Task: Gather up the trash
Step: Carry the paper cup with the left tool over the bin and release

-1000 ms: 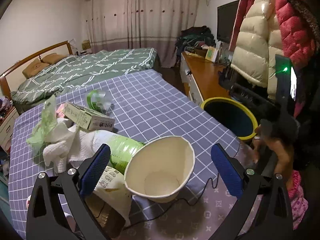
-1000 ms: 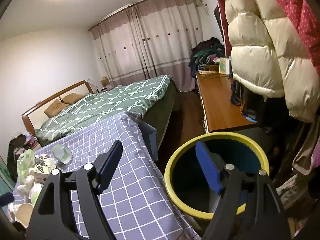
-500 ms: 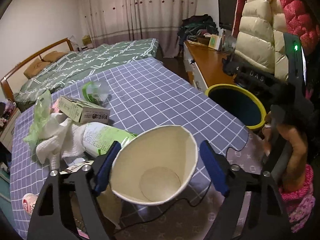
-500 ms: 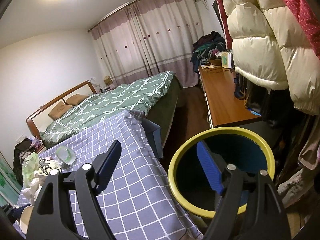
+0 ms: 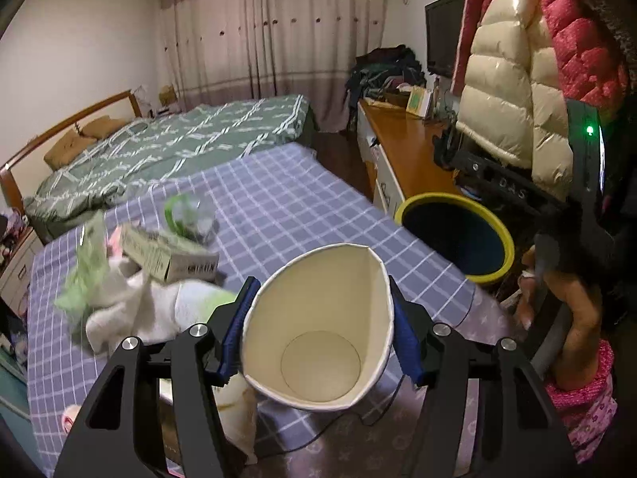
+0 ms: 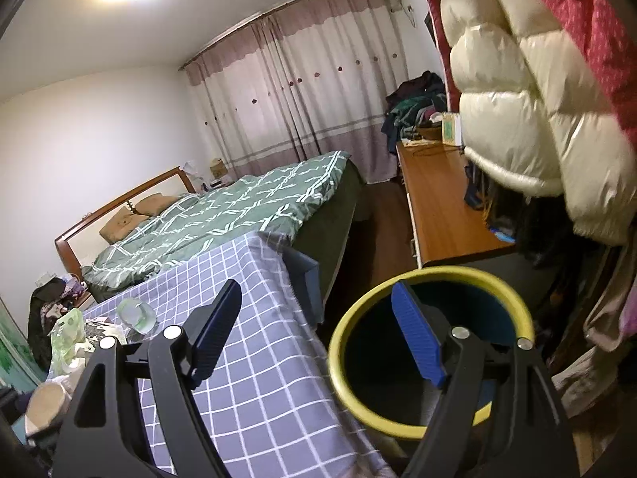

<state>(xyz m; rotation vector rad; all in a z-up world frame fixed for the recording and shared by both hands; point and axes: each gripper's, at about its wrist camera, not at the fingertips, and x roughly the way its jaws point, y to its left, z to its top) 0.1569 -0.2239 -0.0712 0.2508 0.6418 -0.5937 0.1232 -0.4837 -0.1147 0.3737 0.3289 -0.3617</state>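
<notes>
Left gripper (image 5: 320,332) closing on the paper cup (image 5: 318,330) right now. Blue pads (image 5: 235,328) press both sides, rim squashed to a pointed oval, so I've got it clamped. Cup mouth faces back at my cam, base visible inside.

Ahead-left of this gripper on the counter (image 5: 278,207): rest of the trash pile, blurry. White tissue wad (image 5: 131,306), green plastic wrapper (image 5: 85,279), a small carton box (image 5: 171,257) lying on top of the pile, a clear crushed plastic cup (image 5: 191,215) w/ green band further ahead. A thin black cable (image 5: 378,406) runs just under the cup.

Ahead-right, off the counter edge: yellow-rimmed trash bin (image 5: 454,235), open mouth, dark inside. A hand (image 5: 573,318) w/ pink sleeve holds the other rig far right.

Right gripper (image 6: 316,338) pads stand apart, nothing btwn them. Bin rim (image 6: 350,318) sits just ahead-right of it; right pad overlaps the bin mouth in my view. Counter cloth ahead-left. Can't tell how high above the bin it is.
</notes>
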